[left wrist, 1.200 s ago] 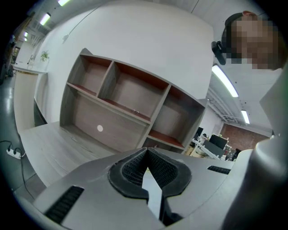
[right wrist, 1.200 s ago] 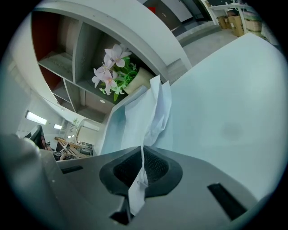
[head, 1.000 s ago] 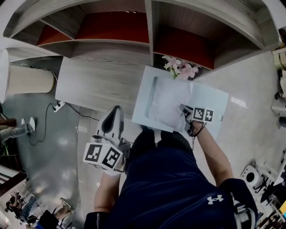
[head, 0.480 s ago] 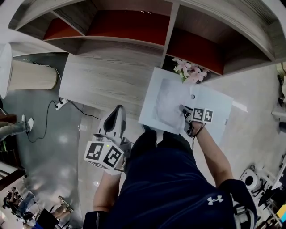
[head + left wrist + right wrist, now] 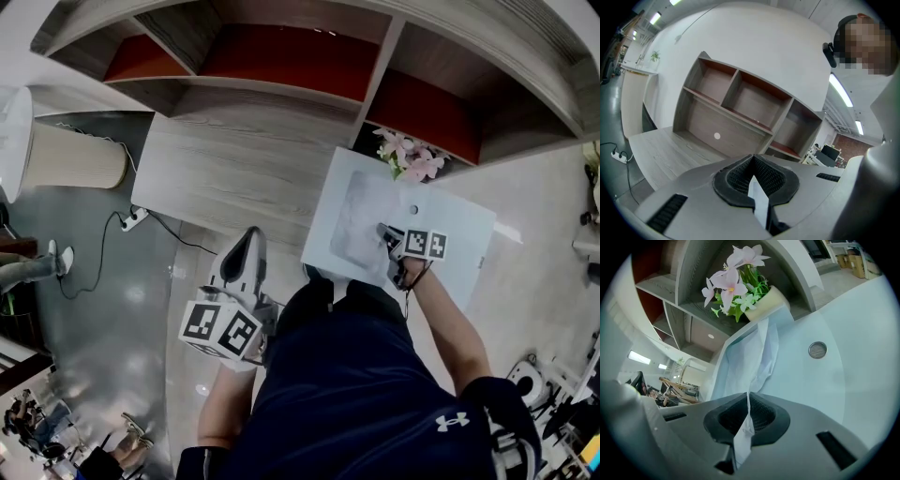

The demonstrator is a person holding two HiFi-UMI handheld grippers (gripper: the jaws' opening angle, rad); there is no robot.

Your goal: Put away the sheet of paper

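A crumpled white sheet of paper (image 5: 361, 216) lies against a white plastic folder (image 5: 450, 234) with a round snap button (image 5: 412, 210). My right gripper (image 5: 386, 232) is shut on the near edge of the sheet. In the right gripper view the sheet (image 5: 750, 357) runs from the shut jaws of my right gripper (image 5: 748, 420) up over the folder (image 5: 862, 357), near its button (image 5: 818, 350). My left gripper (image 5: 251, 234) hangs lower left, over the floor in front of the desk. In the left gripper view my left gripper (image 5: 753, 159) has its jaws together at the tips, holding nothing I can make out.
A wooden shelf unit (image 5: 281, 56) with open compartments stands behind a wooden desk top (image 5: 234, 178). A pot of pink flowers (image 5: 408, 157) sits in a compartment just beyond the folder. A ribbed cylinder (image 5: 75, 155) and a power strip (image 5: 131, 217) are at the left.
The folder and my right gripper now sit slightly further right in the view. The visible patch of the sheet on the folder has grown narrower. My left gripper has hardly moved.
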